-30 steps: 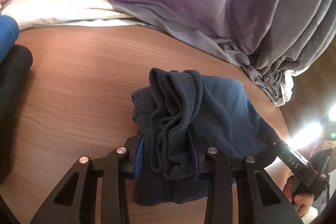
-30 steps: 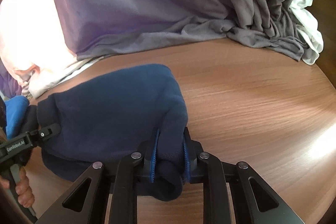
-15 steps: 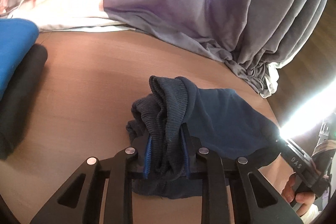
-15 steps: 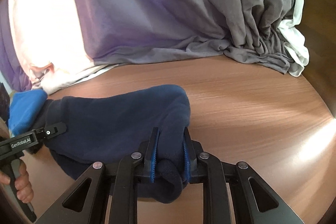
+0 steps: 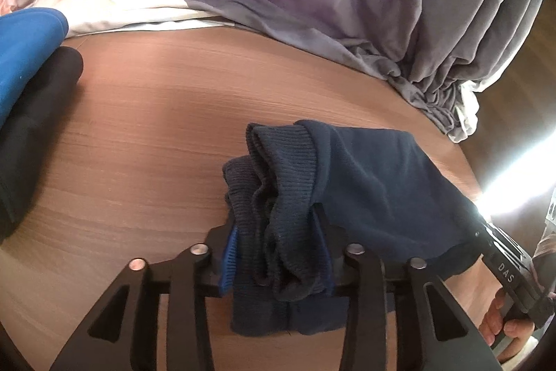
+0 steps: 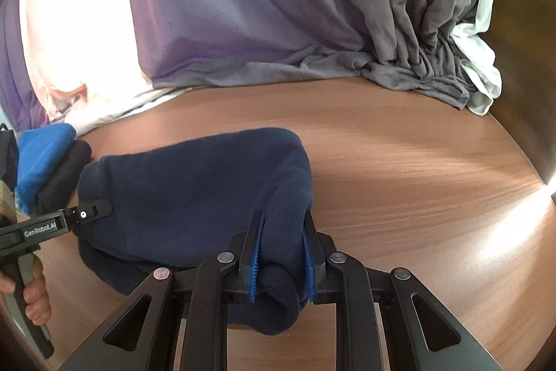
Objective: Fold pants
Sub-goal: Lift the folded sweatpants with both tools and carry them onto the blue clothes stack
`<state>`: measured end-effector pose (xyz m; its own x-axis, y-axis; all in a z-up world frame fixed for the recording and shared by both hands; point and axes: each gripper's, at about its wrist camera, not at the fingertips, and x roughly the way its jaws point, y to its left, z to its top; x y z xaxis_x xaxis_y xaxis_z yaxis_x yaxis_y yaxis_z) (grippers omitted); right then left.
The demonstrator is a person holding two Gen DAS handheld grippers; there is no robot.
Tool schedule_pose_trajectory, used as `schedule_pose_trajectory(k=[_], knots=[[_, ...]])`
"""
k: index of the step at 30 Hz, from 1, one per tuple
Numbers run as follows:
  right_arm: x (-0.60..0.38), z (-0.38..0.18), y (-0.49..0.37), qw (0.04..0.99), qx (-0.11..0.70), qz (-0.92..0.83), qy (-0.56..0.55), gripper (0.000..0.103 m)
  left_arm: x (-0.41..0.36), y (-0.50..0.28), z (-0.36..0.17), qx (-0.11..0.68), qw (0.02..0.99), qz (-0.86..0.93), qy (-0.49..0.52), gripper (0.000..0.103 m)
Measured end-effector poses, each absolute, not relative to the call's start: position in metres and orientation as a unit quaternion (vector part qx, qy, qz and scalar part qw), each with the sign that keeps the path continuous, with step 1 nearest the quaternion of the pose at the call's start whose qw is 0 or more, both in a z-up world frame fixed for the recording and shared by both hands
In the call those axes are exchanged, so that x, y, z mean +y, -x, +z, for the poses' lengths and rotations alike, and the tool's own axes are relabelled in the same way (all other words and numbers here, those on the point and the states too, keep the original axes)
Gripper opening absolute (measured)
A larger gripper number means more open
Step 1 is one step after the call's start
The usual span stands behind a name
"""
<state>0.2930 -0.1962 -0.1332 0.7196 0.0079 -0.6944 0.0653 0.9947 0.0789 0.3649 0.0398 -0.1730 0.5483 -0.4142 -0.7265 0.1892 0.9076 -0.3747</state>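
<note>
Your navy pants point(image 5: 368, 190) are already gathered into a compact folded bundle at lower centre of both views, so the folding looks nearly done; what seems left is to set the bundle down flat, perhaps beside the folded blue and black garments point(image 5: 31, 86) at the left edge of the left wrist frame. The ribbed cuffs or waistband sit bunched between the jaws of your left gripper point(image 5: 278, 263), which are clamped on that end. Your right gripper point(image 6: 281, 263) pinches the opposite folded edge, jaws closed on the cloth. The bundle hangs low over the wooden counter point(image 6: 417, 169); whether it touches is unclear. Grey-purple bedding point(image 6: 278, 6) fills the upper frame.
</note>
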Motion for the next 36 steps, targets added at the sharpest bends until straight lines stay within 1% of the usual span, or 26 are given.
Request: schedule_pose_trajectory(k=[1,4,11,14,16,19,21,27,36], knots=[[-0.196,-0.135,-0.293,0.925,0.377,-0.016,-0.047,0.021,0.039,-0.367,-0.174,0.444,0.872,-0.168,0.121,0.049],[-0.197,-0.142,-0.294,0.922,0.384,-0.015,-0.043,0.021,0.039,-0.371,-0.181,0.448,0.870,-0.165,0.126,0.054],[-0.200,-0.154,-0.297,0.916,0.398,-0.015,-0.044,0.021,0.038,-0.379,-0.191,0.453,0.861,-0.179,0.145,0.054],[-0.201,-0.157,-0.299,0.915,0.402,-0.016,-0.042,0.021,0.038,-0.381,-0.195,0.455,0.855,-0.187,0.167,0.051],[-0.201,-0.159,-0.299,0.914,0.403,-0.016,-0.039,0.021,0.037,-0.382,-0.195,0.453,0.853,-0.192,0.176,0.041],[-0.202,-0.160,-0.300,0.914,0.403,-0.014,-0.040,0.021,0.035,-0.381,-0.192,0.452,0.851,-0.196,0.183,0.035],[-0.204,-0.160,-0.300,0.916,0.400,-0.015,-0.037,0.021,0.034,-0.379,-0.189,0.451,0.851,-0.198,0.185,0.032],[-0.207,-0.145,-0.297,0.926,0.376,-0.006,-0.042,0.021,0.030,-0.365,-0.169,0.427,0.868,-0.187,0.171,0.030],[-0.203,-0.110,-0.284,0.943,0.330,0.019,-0.033,0.021,0.037,-0.339,-0.124,0.382,0.892,-0.186,0.154,0.029]])
